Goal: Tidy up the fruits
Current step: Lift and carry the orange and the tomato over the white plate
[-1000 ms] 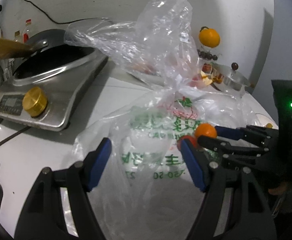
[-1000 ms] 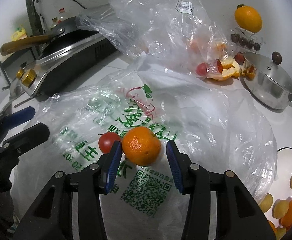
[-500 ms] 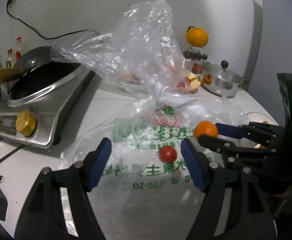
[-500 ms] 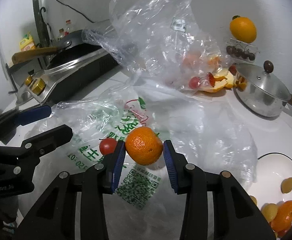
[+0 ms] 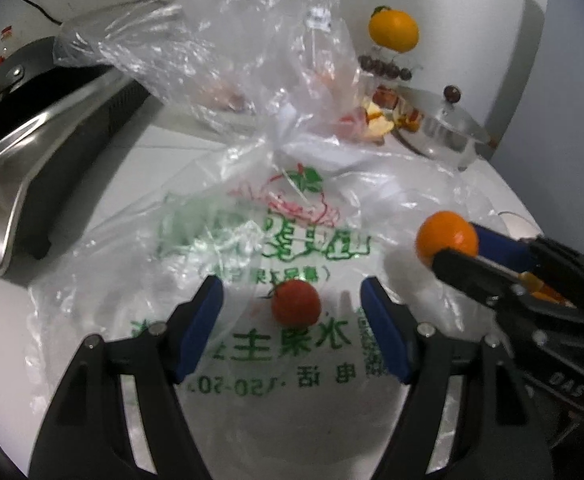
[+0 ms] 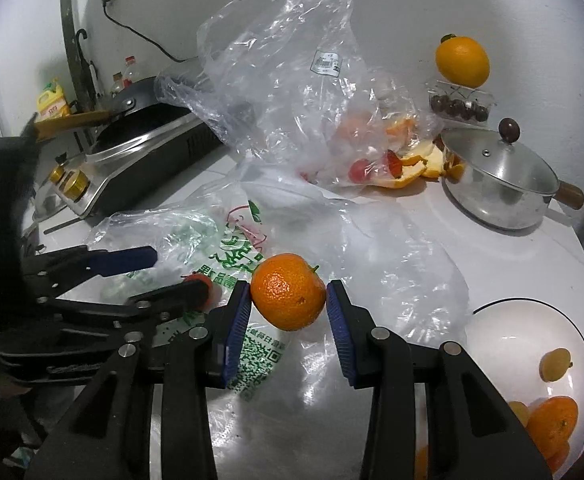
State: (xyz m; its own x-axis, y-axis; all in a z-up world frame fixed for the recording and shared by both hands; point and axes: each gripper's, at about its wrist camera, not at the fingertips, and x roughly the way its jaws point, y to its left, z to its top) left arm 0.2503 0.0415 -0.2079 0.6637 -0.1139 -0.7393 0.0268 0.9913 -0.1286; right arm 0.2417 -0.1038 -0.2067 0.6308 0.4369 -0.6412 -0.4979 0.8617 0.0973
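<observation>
My right gripper (image 6: 288,300) is shut on a tangerine (image 6: 288,291), lifted clear of the printed plastic bag (image 6: 236,248); the same tangerine (image 5: 447,238) shows at the right of the left wrist view. A small red tomato (image 5: 295,302) lies on the printed plastic bag (image 5: 252,240), between the fingers of my left gripper (image 5: 292,304). The left jaws are closing, with gaps on both sides of the tomato. In the right wrist view the left gripper (image 6: 172,274) hides most of the tomato (image 6: 202,280). A white bowl (image 6: 503,320) at the lower right holds several fruits.
A crumpled clear bag (image 6: 292,92) with fruit and orange peel (image 6: 411,168) lies behind. A steel lidded pot (image 6: 499,184) stands at the right, a stove with a pan (image 6: 144,148) at the left. An orange (image 6: 461,62) sits on a box of dark fruit by the wall.
My left gripper has moved forward until the tomato sits between its fingers, and its jaws have narrowed. My right gripper has lifted the tangerine and drawn back, so the bowl shows more.
</observation>
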